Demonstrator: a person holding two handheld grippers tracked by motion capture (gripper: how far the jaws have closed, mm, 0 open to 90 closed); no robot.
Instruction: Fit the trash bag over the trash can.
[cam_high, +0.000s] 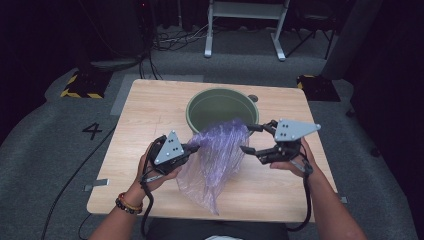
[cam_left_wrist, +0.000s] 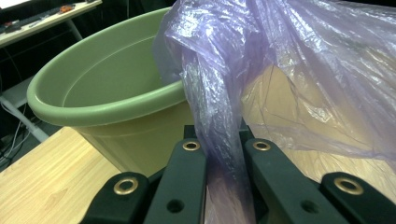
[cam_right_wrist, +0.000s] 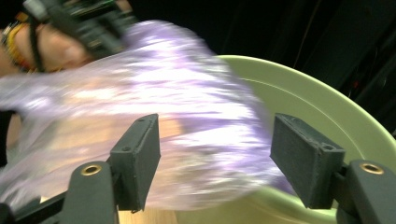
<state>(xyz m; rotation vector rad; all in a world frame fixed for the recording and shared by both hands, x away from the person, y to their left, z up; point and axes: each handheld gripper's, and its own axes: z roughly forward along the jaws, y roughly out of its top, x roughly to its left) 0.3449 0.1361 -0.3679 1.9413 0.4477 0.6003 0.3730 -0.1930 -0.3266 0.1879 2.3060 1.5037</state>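
A thin purple plastic bag (cam_high: 215, 155) hangs crumpled in front of a green plastic tub (cam_high: 200, 100), its top edge draped over the tub's near rim. My left gripper (cam_high: 195, 147) is shut on a gathered fold at the bag's left side. In the left gripper view the jaws (cam_left_wrist: 224, 149) pinch that fold of bag (cam_left_wrist: 299, 70) just before the tub (cam_left_wrist: 107, 84). My right gripper (cam_high: 247, 138) stands open just right of the bag. In the right gripper view its jaws (cam_right_wrist: 217, 158) are wide apart, with the blurred bag (cam_right_wrist: 187, 107) and the tub's rim (cam_right_wrist: 317, 107) beyond them.
The wooden table (cam_high: 150, 110) carries the tub at its far middle. The bag's lower end lies on the table near the front edge. A white metal frame (cam_high: 245, 25) and cables stand on the floor behind the table.
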